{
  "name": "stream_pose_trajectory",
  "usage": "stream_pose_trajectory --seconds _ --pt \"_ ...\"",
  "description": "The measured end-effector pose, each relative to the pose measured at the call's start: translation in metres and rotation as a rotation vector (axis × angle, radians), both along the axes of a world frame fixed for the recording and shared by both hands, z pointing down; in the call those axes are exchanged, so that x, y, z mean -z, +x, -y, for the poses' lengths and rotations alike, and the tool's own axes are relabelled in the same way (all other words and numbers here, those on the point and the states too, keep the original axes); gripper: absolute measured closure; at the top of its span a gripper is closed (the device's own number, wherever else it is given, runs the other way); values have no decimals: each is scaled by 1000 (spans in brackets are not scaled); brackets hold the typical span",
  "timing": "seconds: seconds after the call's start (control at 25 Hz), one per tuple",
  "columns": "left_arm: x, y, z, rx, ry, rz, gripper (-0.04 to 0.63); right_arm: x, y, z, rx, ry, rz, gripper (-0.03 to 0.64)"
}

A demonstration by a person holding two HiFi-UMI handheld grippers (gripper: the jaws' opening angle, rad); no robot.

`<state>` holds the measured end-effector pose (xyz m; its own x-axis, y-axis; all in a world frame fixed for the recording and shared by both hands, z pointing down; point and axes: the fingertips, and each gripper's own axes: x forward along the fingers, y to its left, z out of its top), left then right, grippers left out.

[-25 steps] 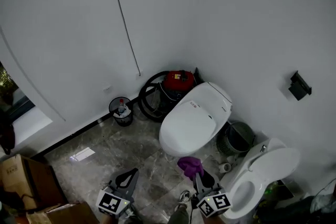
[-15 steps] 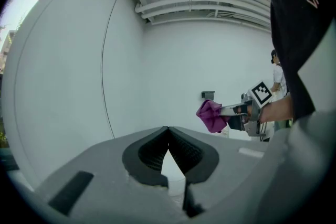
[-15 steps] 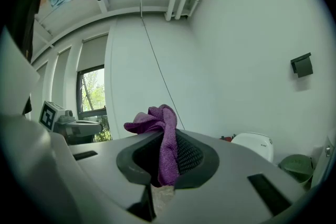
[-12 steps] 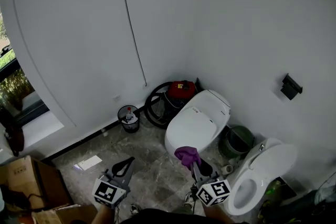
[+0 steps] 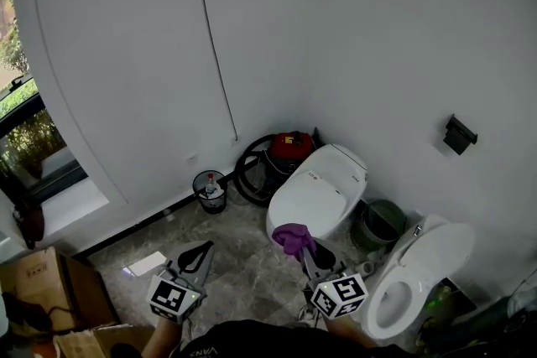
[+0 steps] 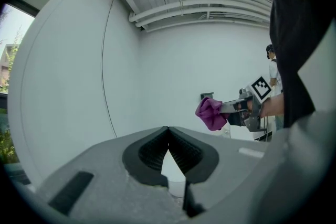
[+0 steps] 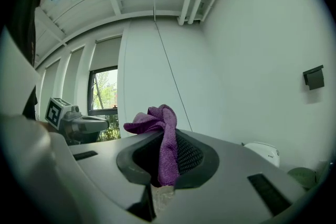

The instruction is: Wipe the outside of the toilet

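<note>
Right claw [image 7: 165, 139] is clamped on a crumpled purple microfibre cloth [image 7: 157, 126]. The cloth bunches above the jaw tips and one strip hangs down between them.
Left claw [image 6: 168, 131] has its jaws together at the tips with nothing between them. In its view the other claw and the cloth sit up and to its right, well apart.
The white closed-lid ceramic toilet [image 5: 317, 193] stands just ahead of the right claw in the head view, and the cloth overlaps its front edge there. Contact can't be confirmed.
A second white toilet with its seat open [image 5: 419, 272] is to the right of the right claw.
A dark green bucket [image 5: 382, 222] sits between the two toilets, ahead and to the right of the right claw.
A red canister vacuum with a coiled black hose [image 5: 289, 148] is beyond the closed toilet, against the wall.
A small black waste bin [image 5: 210, 190] is ahead of the left claw, near the wall.
A brown cardboard box [image 5: 33, 285] is to the left of the left claw.
Grey marble floor [image 5: 243, 264] lies under both claws.
</note>
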<state>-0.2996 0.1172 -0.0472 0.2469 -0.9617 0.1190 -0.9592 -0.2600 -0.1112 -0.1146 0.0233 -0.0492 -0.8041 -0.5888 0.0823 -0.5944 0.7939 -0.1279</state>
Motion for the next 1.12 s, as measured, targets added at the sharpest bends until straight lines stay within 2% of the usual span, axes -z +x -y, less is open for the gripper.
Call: stream_pose_trajectory --seconds 0.32,0.64,1.12 --pt "-2 4 -11 4 25 -18 591 2 -4 -12 2 13 -21 575" --pt "2 -3 -16 17 49 -24 591 10 -5 -2 -44 69 -33 577" --pt "-9 -1 -20 23 24 -25 591 -2 -6 -3 -40 36 -35 577"
